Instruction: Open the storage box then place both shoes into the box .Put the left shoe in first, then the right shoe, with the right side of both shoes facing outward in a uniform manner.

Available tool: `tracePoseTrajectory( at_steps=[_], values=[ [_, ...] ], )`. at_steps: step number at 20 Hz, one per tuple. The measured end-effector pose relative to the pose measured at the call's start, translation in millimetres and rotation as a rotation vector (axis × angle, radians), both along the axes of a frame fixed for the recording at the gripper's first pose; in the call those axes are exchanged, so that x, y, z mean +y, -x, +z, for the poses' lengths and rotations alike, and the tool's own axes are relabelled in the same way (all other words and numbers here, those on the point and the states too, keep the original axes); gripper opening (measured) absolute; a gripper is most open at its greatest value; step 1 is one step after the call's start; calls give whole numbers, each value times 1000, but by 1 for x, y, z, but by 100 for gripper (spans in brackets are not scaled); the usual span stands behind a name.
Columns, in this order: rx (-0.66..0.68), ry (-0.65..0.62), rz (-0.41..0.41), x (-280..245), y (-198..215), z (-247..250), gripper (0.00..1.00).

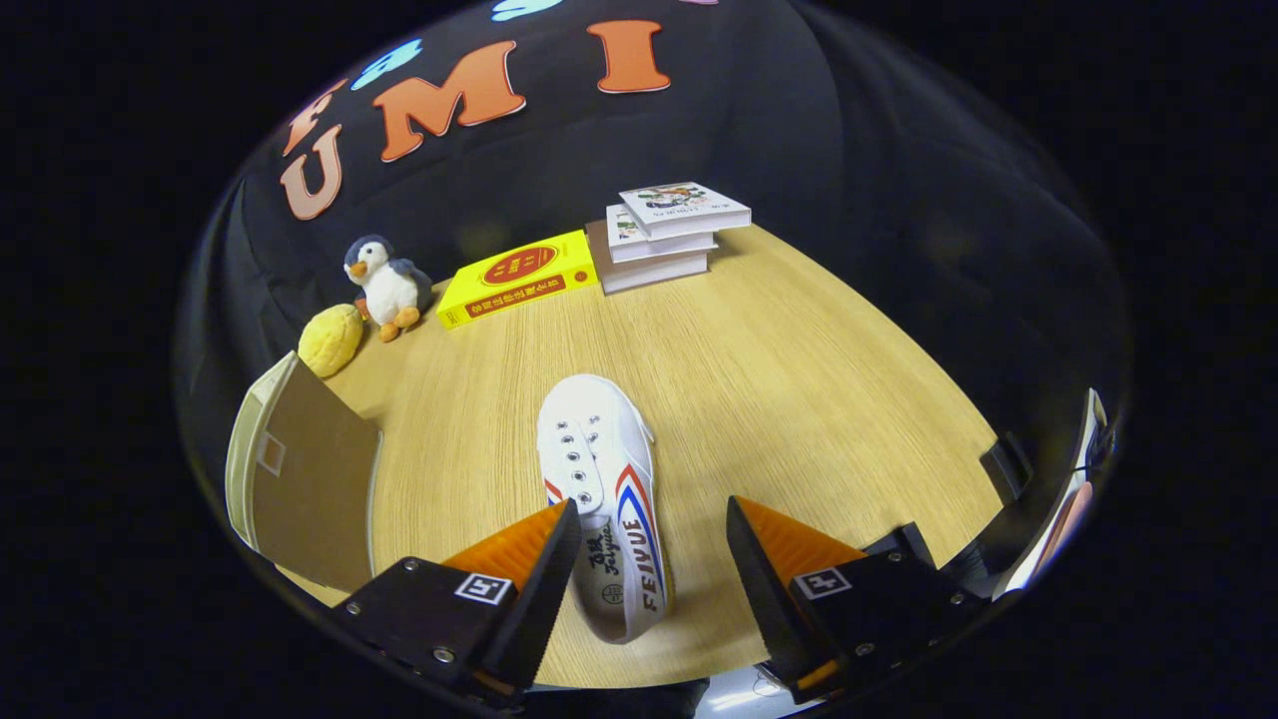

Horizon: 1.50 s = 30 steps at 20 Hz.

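In the gripper view, the tool (654, 524) is hanging above a light wooden table (799, 399) with its two fingers spread wide apart, released and grasping nothing. A white canvas sneaker with red and blue side stripes (602, 489) is lying on the table, its toe pointing away from the tool and its heel end reaching back between the fingers, nearer the left one. The left fingertip is overlapping the sneaker's edge in the picture, though whether it is touching the canvas is hard to tell. The right finger is standing well apart from the shoe.

To the left of the fingers, a cream-coloured storage box with a brown flap (300, 479) is sitting at the table's edge; its near part is being cut off behind the left finger, and whether it is open or closed is unclear.

Beyond the sneaker, along the far side of the table, a round yellow plush ball (330, 340) is lying just beside a small plush penguin (387, 285). Next to these, a thick yellow book (519, 278) is lying flat, touching a stack of three paperback books (664, 235).
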State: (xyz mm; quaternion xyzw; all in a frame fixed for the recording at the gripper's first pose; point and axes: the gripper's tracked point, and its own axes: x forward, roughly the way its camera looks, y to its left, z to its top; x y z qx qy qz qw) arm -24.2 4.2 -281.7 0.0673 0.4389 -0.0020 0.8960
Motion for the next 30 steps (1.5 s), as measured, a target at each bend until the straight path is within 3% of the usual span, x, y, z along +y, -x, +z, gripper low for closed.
tracePoseTrajectory(
  at_steps=[6,12,13,16,19,24,30],
  values=[
    [66,-21,29,11,-3,-35,79],
    [110,-98,43,21,-6,-49,47],
    [108,-98,57,21,-6,-50,38],
    [98,-88,120,18,-7,-51,26],
    [104,-126,101,12,-11,-50,4],
    [62,-138,75,15,-17,-26,1],
    [-61,-139,36,48,-15,46,0]
  ],
)
